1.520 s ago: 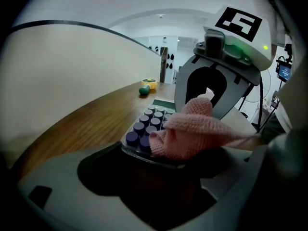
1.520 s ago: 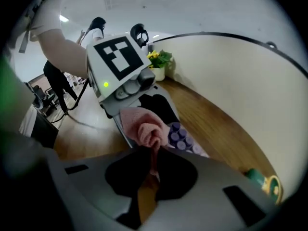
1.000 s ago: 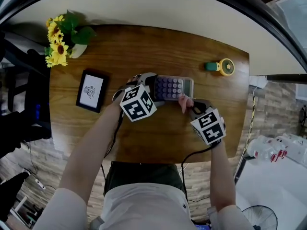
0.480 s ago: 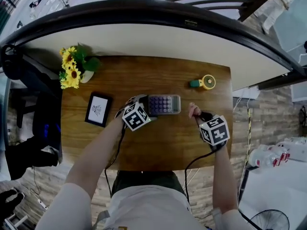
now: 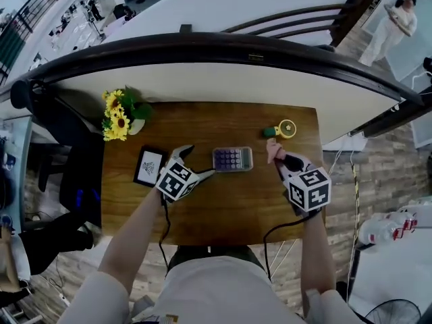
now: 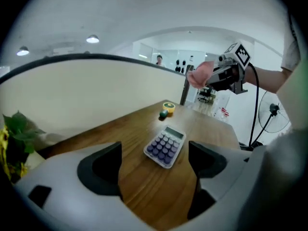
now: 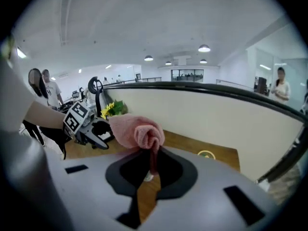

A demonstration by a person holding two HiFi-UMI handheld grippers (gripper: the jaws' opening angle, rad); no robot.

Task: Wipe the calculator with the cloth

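Observation:
The calculator [image 5: 232, 158], grey with purple keys, lies flat near the middle of the wooden table [image 5: 209, 208]; the left gripper view shows the calculator [image 6: 166, 146] a little ahead of the jaws. My left gripper [image 5: 196, 174] is just left of it, open and holding nothing. My right gripper [image 5: 278, 159] hovers right of the calculator, raised off the table, shut on a bunched pink cloth [image 5: 273, 152]. In the right gripper view the cloth [image 7: 137, 131] bulges above the closed jaws.
A vase of sunflowers [image 5: 120, 118] stands at the table's far left corner, a small black picture frame [image 5: 149, 167] lies left of my left gripper, and a yellow-and-green tape measure [image 5: 282, 129] sits at the far right. A railing runs behind the table.
Both grippers have drawn away from the calculator: the left one let go and moved left, the right one lifted the cloth off and moved right. The head camera has risen.

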